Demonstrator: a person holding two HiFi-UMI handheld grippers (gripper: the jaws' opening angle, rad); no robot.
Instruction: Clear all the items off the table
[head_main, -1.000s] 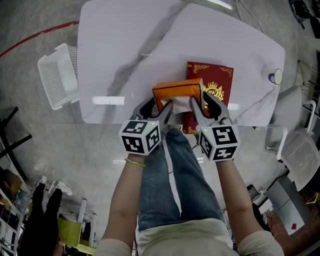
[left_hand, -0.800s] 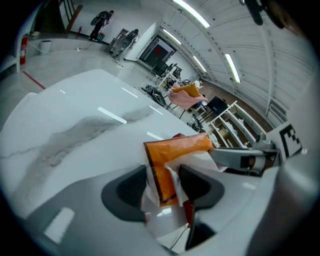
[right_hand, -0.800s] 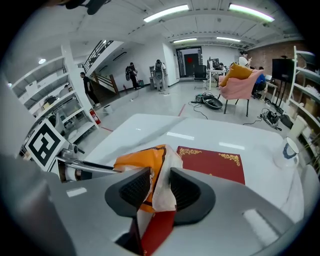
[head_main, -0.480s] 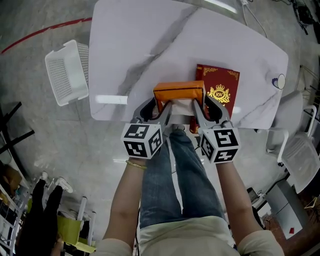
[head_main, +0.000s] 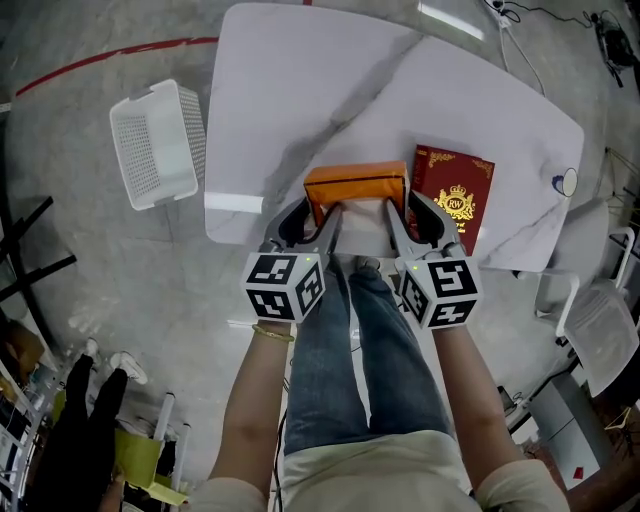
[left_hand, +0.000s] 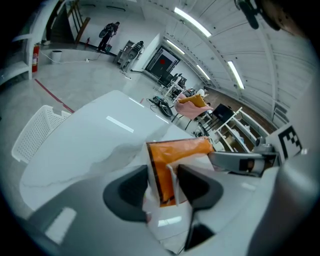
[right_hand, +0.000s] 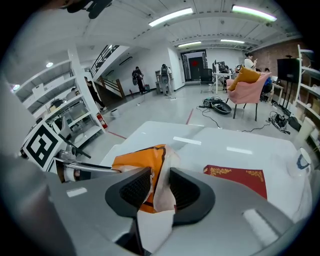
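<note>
**Pack pinched at both ends over near table edge; book on the top**

Head view: the left gripper (head_main: 312, 212) and right gripper (head_main: 410, 208) stand side by side at the near edge of the table (head_main: 330, 80), each at one end of the orange pack (head_main: 355, 183). The pack lies crosswise between them, over the near edge. Whether it rests on the top cannot be told from this view. A red book (head_main: 458, 198) lies flat on the table just right of the pack. A white basket (head_main: 155, 143) sits off the top, beside the table's left end. A small round item (head_main: 567, 181) sits at the table's far right edge; its kind is not clear.

Left gripper view: the jaws have just been closing and now pinch the pack's left end, with orange film and a white fold between the pads. This view shows the basket at its left margin and a jaw of the right gripper at the pack's other end. It does not show the book.

Right gripper view: the jaws are pressed onto the pack's right end, with white wrapping crumpled between the ribbed pads. This view alone shows the pads' grip on that end. It also shows the book near, to the right, and the round item at the far right. The basket is out of its frame.

Both gripper views show a hall beyond the table, with people standing far off.
</note>
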